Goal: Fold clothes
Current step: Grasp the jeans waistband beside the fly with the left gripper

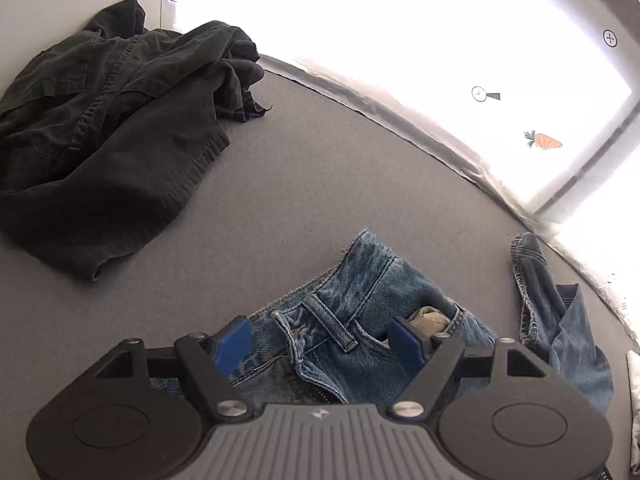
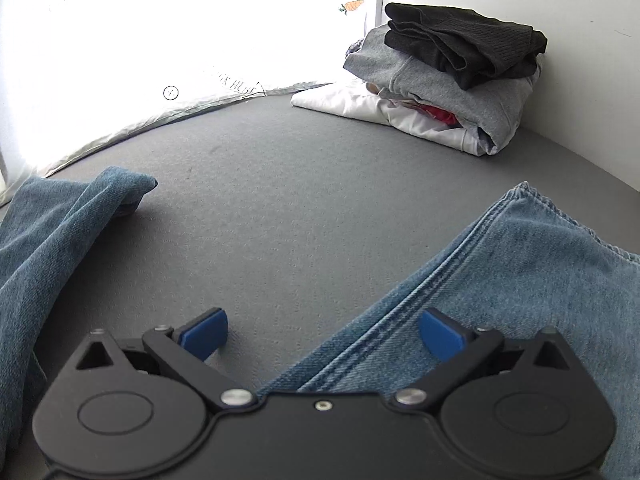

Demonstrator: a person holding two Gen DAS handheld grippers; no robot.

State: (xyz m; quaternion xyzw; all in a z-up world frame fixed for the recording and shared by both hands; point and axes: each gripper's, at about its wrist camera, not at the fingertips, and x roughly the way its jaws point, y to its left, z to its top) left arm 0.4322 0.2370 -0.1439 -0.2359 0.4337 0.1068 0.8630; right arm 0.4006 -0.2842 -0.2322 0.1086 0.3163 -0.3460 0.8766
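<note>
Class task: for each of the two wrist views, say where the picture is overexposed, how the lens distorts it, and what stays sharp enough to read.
Left wrist view: the window is blown out to white, the grey surface bulges, and stitching on the jeans is crisp. Right wrist view: the upper left is washed out, corners darken, and the folded pile is clear.
</note>
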